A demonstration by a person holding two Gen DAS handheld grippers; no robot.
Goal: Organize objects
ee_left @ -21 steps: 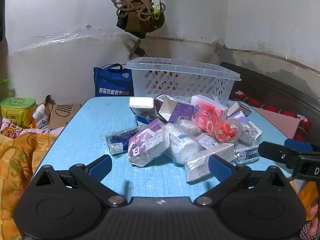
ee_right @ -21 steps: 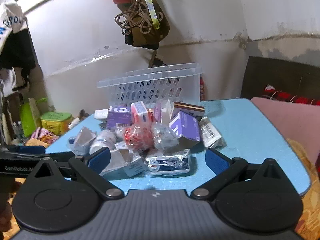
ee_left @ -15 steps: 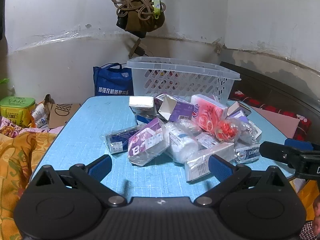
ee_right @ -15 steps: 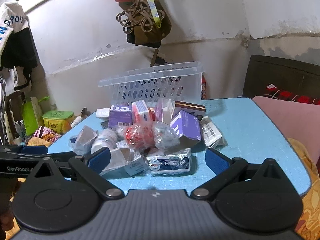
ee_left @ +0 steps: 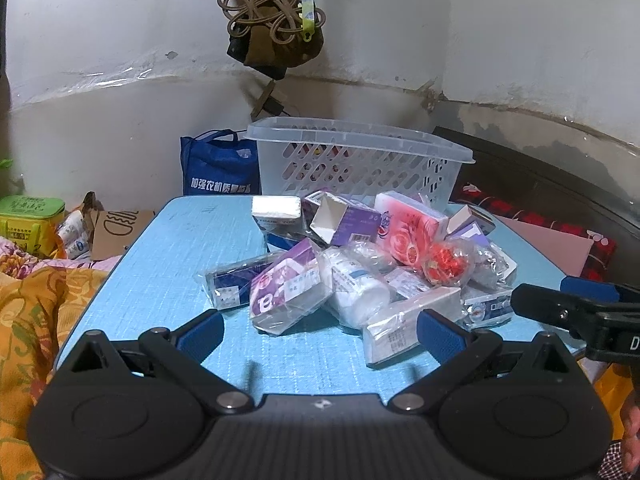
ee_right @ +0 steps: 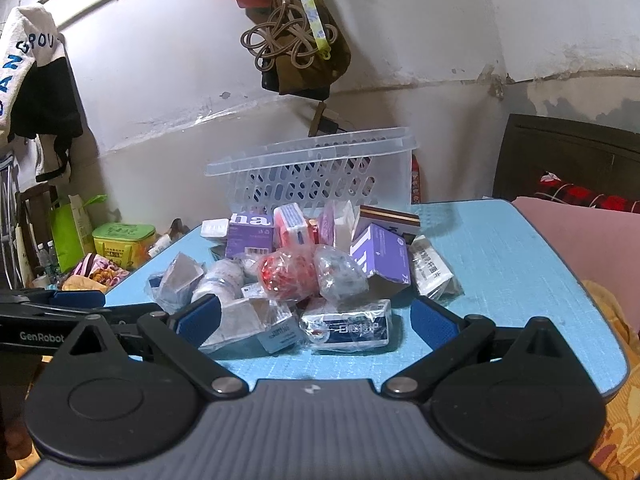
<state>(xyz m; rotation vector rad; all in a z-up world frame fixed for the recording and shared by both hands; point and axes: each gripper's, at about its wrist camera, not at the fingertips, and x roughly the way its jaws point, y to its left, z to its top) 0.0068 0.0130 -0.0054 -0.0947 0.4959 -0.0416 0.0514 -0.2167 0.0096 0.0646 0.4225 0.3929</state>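
Dozens of small film-wrapped cardboard boxes (ee_left: 288, 292) lay heaped mid-table before the clear perforated plastic basket (ee_left: 360, 160). Both the left gripper (ee_left: 320, 332) and right gripper (ee_right: 314, 320) hung spread wide, empty. Light, slippery wrap; I'd pinch across a box's flat sides.

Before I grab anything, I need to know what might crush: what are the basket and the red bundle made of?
The basket looks like translucent, glossy, rigid plastic, with moulded slots in its walls. The red bundle is wrapped in thin clear film that crinkles and glints; the contents cannot be told.
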